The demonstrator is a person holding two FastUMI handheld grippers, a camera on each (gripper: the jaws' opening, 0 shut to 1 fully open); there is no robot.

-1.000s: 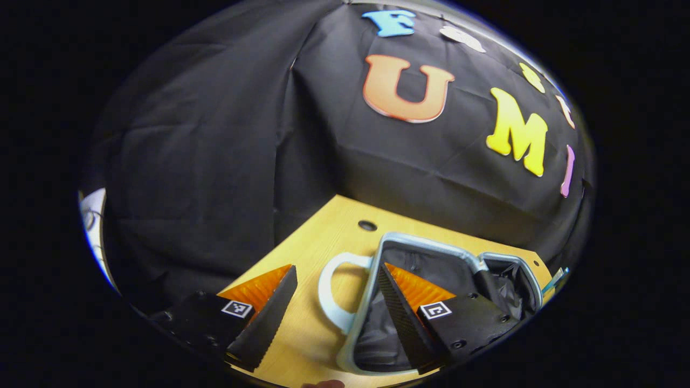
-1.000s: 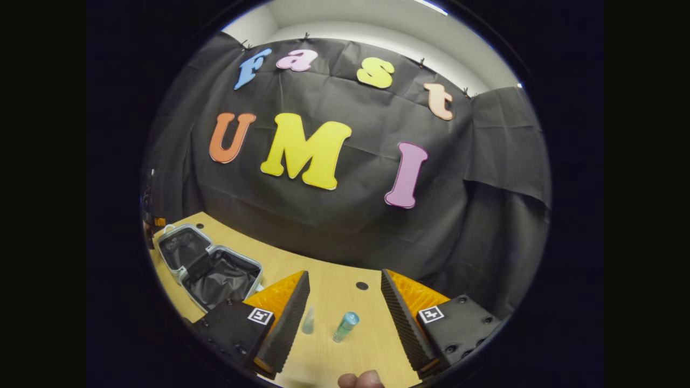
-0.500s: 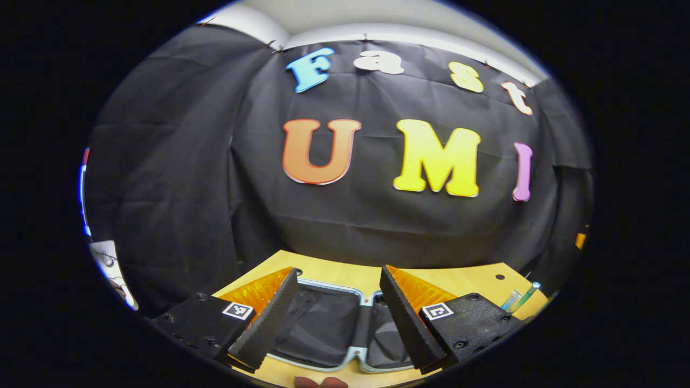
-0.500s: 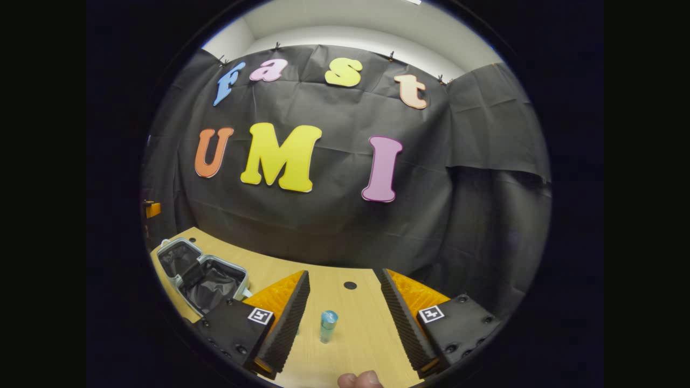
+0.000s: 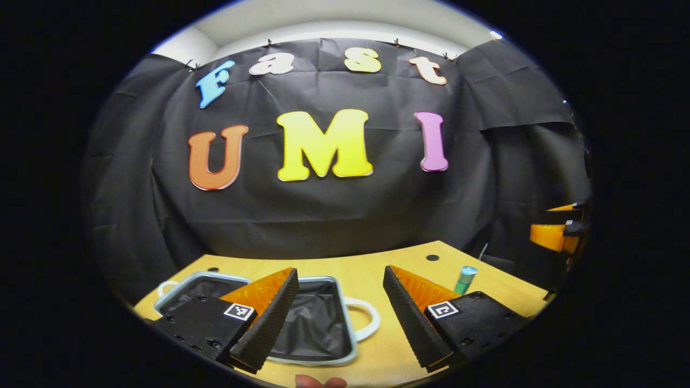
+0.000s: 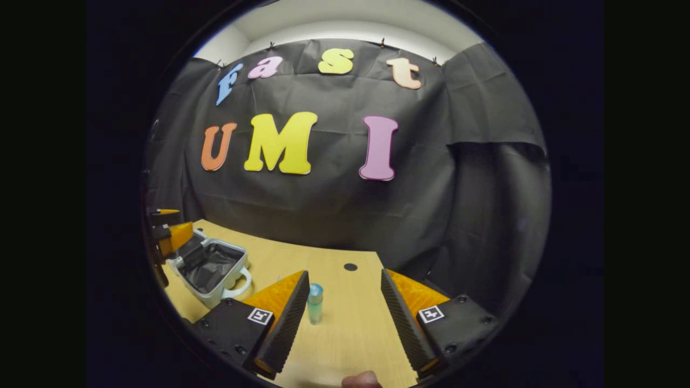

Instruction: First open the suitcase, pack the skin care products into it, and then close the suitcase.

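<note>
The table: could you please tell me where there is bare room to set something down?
The table is bare between the bottle and its right edge, and behind the bottle around the round hole. A narrower strip lies between the open suitcase and the bottle. The left end is crowded by the suitcase, with the left tongs over it.

You get even overhead light in both views; the pale ceiling strip above the wall cloth is brightest. The wooden table (image 6: 345, 328) is well lit, with soft short shadows. Fisheye bending curves its far edge and squeezes things at the rim, where sharpness falls off. No glare or motion blur
</note>
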